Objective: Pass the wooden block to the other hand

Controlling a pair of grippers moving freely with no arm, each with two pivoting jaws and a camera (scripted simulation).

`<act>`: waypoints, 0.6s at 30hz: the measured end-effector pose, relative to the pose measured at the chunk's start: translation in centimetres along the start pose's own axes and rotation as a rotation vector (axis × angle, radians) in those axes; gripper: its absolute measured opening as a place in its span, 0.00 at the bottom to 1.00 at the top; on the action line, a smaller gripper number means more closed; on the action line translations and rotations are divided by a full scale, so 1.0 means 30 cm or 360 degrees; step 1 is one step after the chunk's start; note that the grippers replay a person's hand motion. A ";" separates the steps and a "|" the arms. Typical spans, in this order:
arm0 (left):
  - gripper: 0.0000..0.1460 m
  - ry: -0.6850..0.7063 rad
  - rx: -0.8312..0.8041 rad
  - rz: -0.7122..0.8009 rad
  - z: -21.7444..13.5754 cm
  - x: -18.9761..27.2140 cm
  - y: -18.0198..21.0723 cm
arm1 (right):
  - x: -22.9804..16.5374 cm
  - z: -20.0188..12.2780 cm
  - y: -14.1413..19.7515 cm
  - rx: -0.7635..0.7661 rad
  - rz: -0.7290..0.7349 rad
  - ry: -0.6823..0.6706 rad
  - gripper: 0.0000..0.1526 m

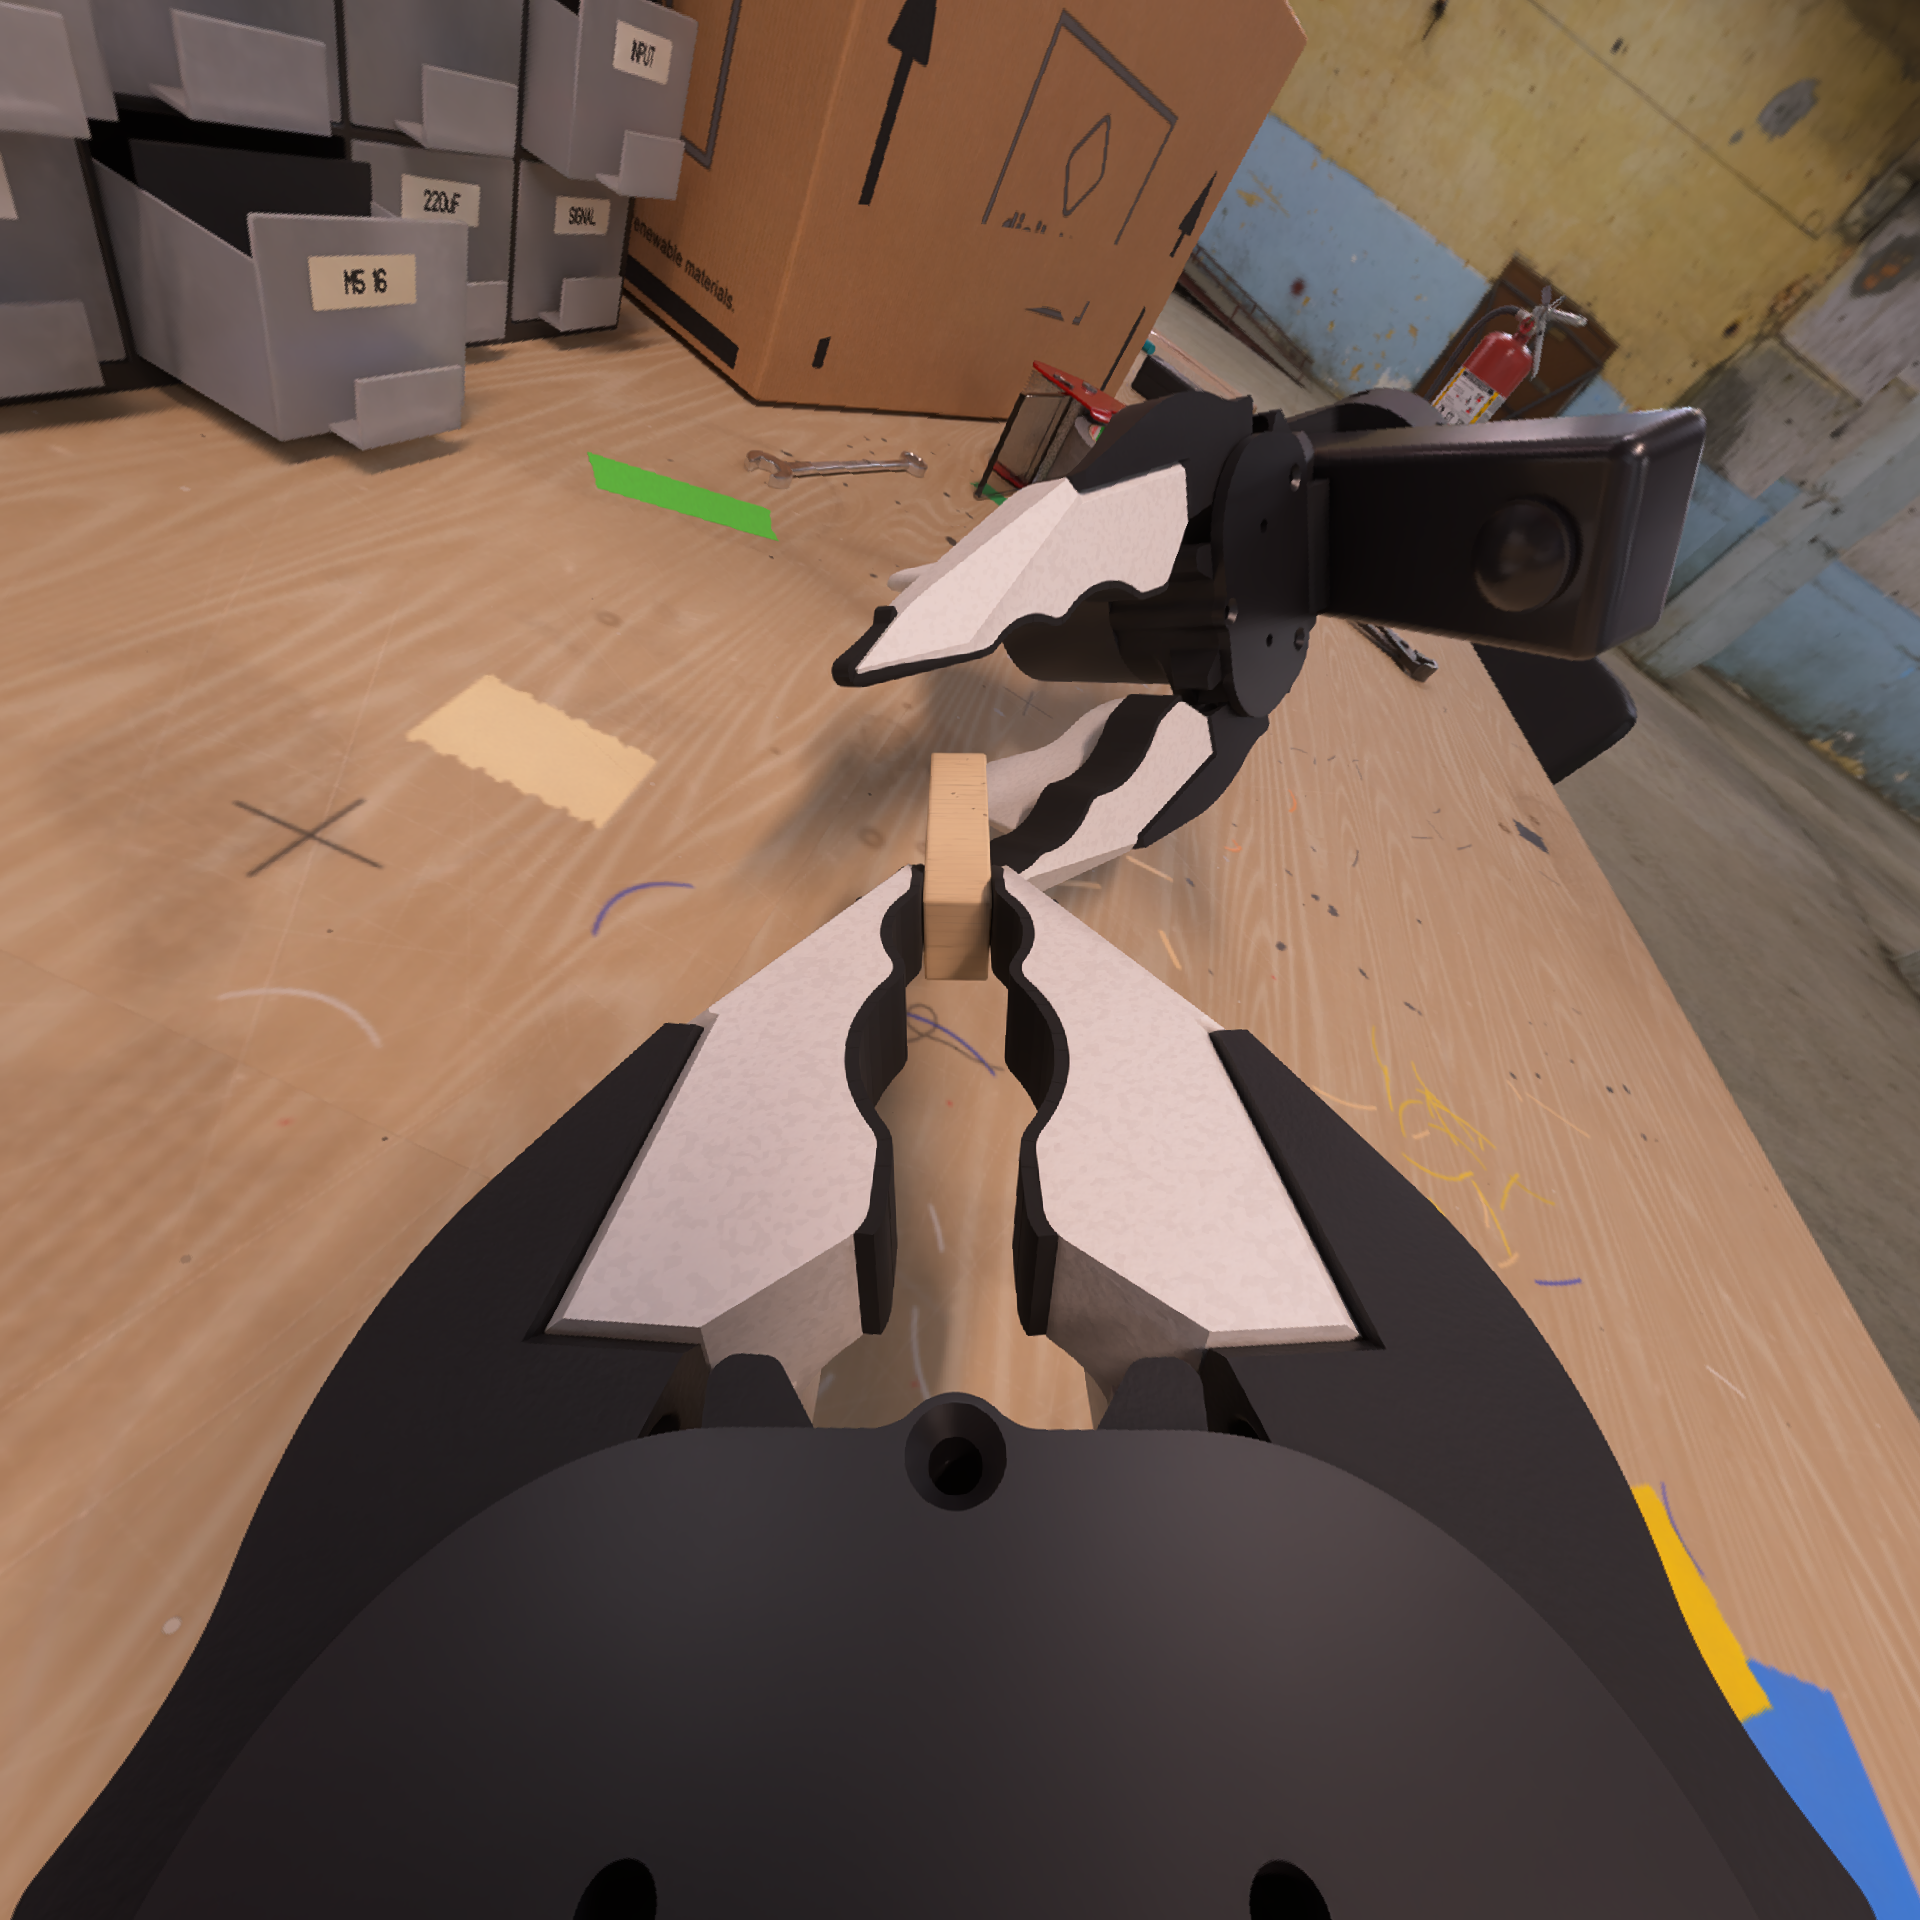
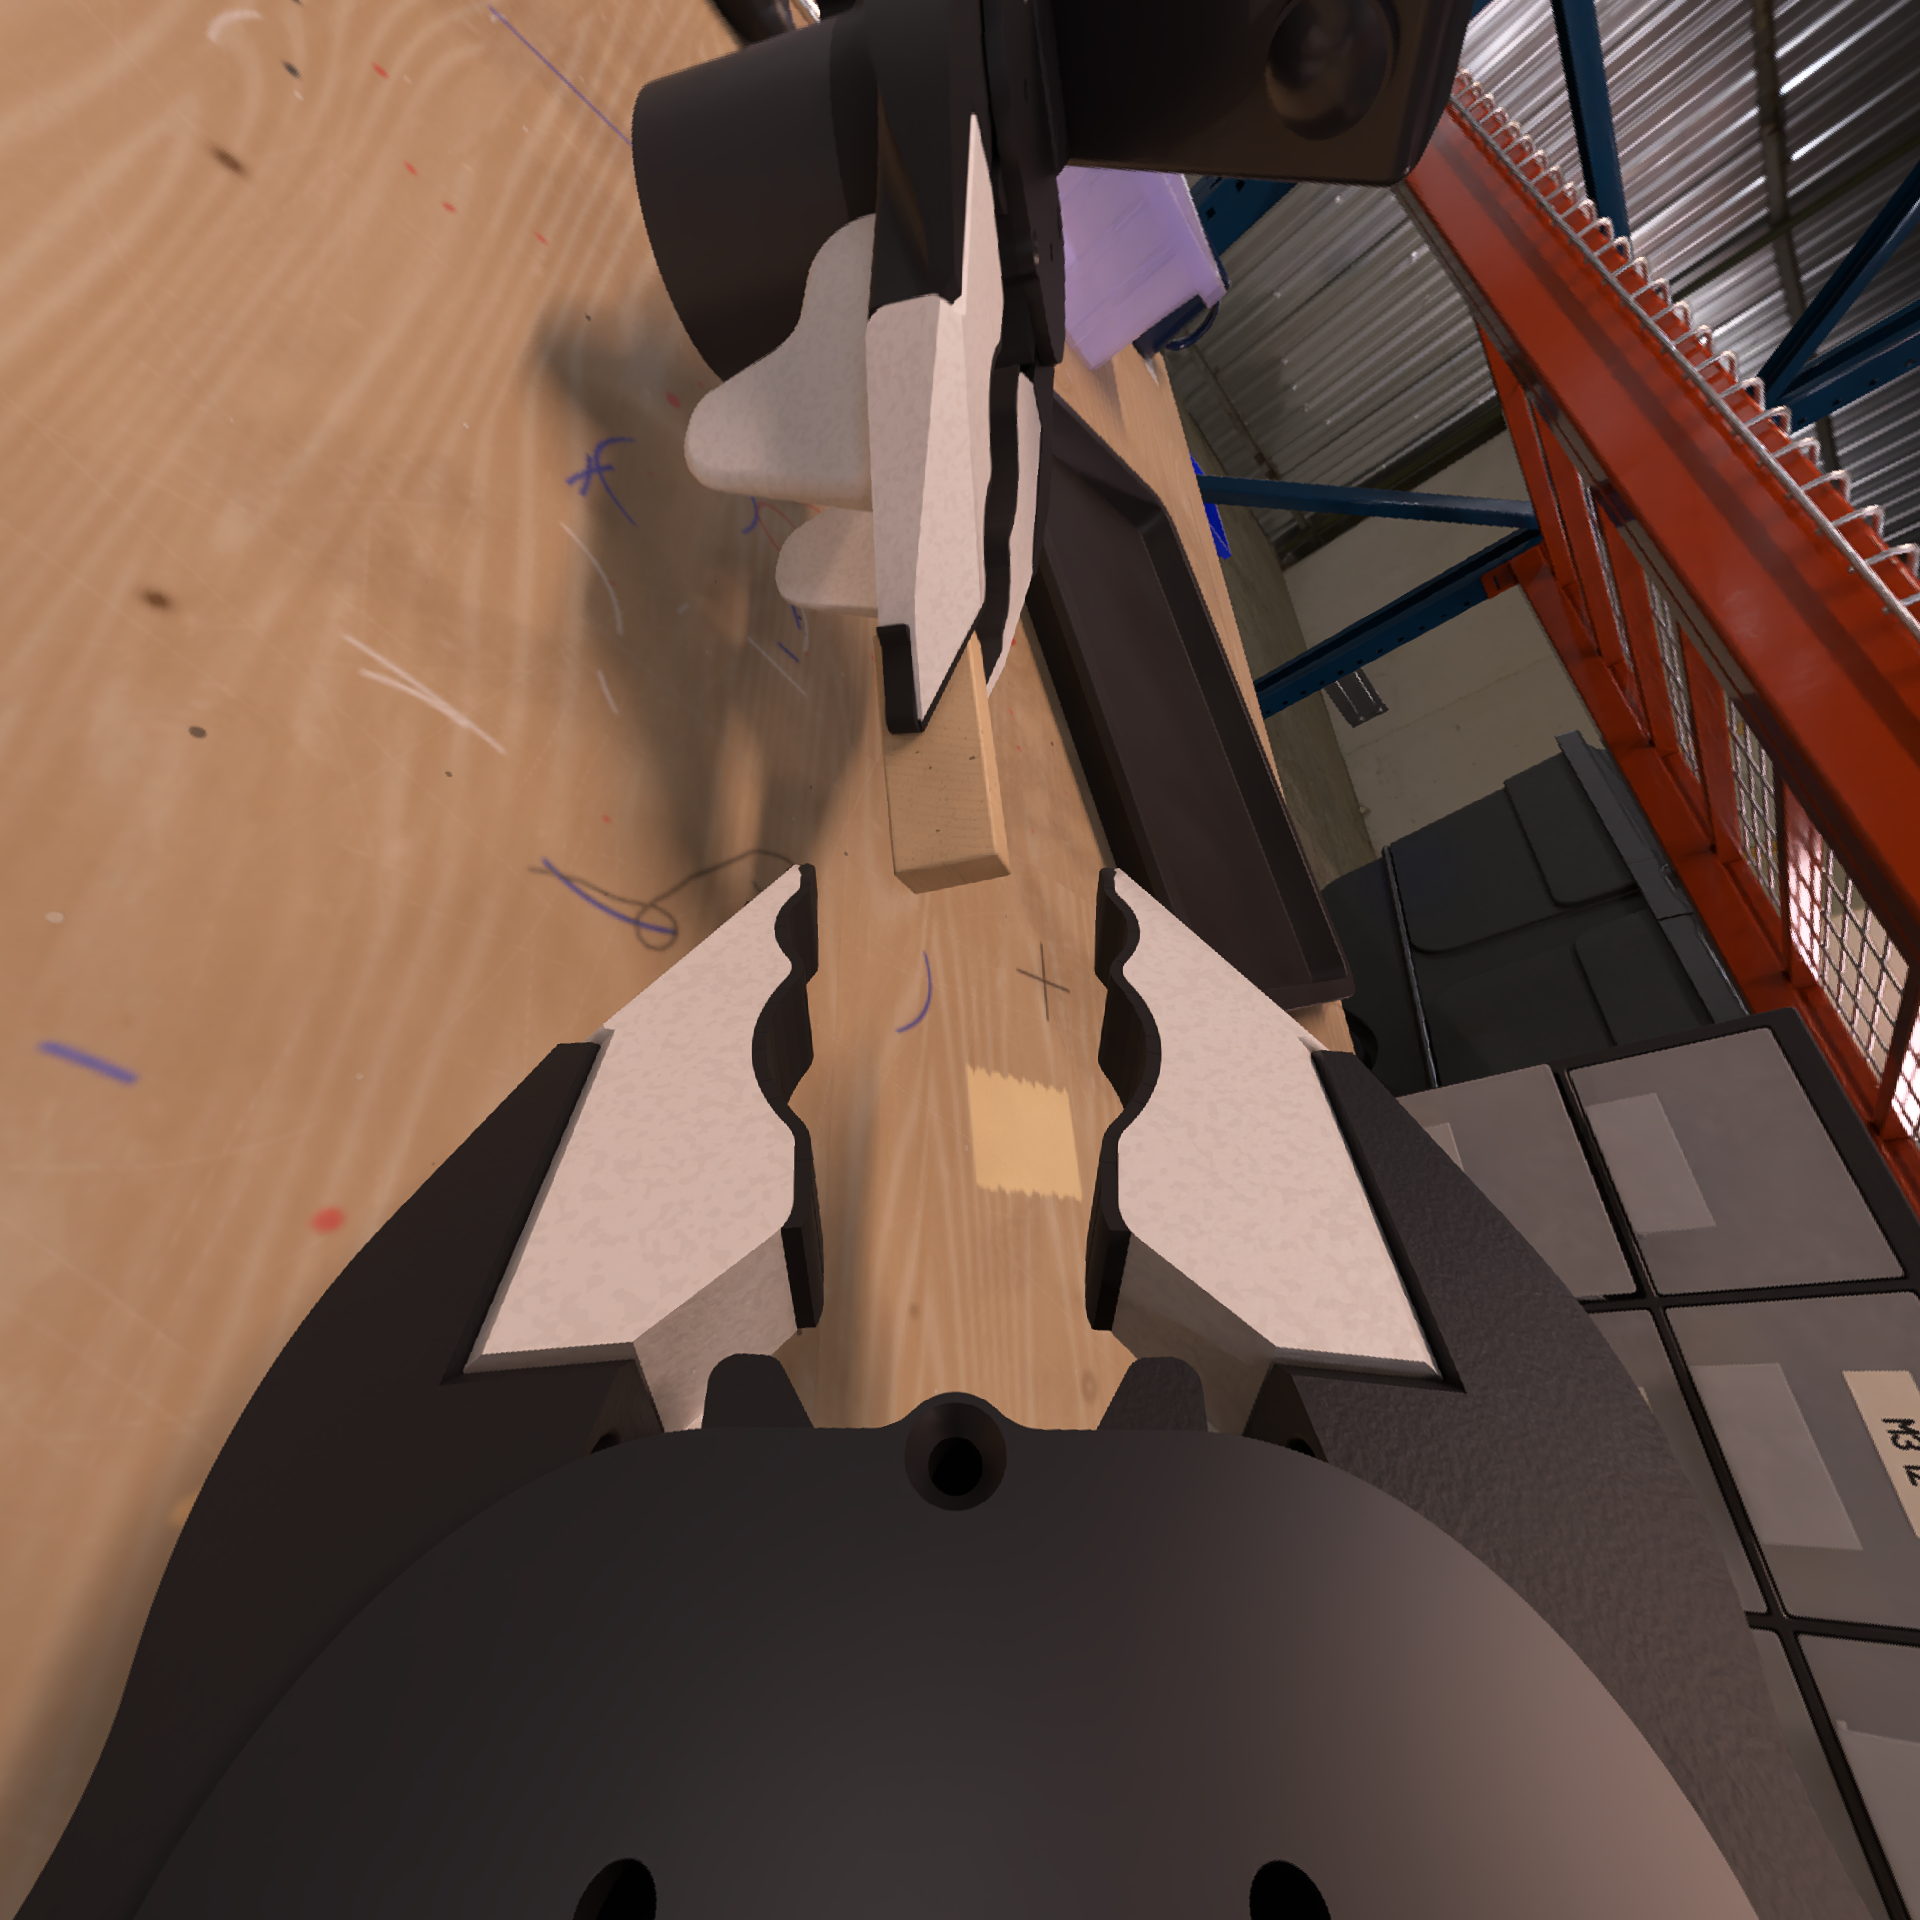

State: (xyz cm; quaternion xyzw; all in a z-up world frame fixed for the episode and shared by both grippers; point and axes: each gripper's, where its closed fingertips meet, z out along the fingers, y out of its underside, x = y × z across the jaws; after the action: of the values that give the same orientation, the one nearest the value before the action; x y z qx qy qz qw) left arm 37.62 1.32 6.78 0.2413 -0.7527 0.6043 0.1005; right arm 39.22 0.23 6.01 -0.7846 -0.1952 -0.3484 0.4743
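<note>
The wooden block (image 1: 956, 831) is a small pale slab. My left gripper (image 1: 956, 894) is shut on its near end and holds it above the wooden table (image 1: 312, 1039). My right gripper (image 1: 930, 764) faces it from the right, jaws open, one finger above and one beside the block's far end. In the right wrist view the block (image 2: 945, 810) sticks out of the left gripper (image 2: 948, 675) towards me. Its free end sits just at the mouth of my open right gripper (image 2: 956, 883), touching neither finger.
Grey labelled drawer bins (image 1: 291, 301) and a cardboard box (image 1: 935, 187) stand at the table's back. A wrench (image 1: 831, 465), green tape (image 1: 681, 497) and a tan tape patch (image 1: 530, 748) lie on the table. A black tray (image 2: 1174, 675) lies near the table edge.
</note>
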 end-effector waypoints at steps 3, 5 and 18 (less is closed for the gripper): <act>0.08 0.0008 0.0003 -0.0026 0.000 0.000 0.000 | -0.008 0.005 0.010 -0.0014 -0.0008 -0.0015 0.35; 0.08 0.0012 0.0002 -0.0038 0.001 0.002 0.001 | -0.011 0.005 0.008 -0.0007 -0.0008 -0.0020 0.35; 0.08 0.0115 -0.0012 -0.0111 0.013 0.031 0.010 | -0.020 -0.002 -0.020 0.0052 -0.0112 0.0002 0.34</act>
State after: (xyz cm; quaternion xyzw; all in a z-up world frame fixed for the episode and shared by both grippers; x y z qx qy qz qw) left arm 36.71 0.78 6.84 0.2450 -0.7421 0.6058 0.1495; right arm 38.41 0.46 5.95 -0.7692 -0.2281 -0.3621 0.4745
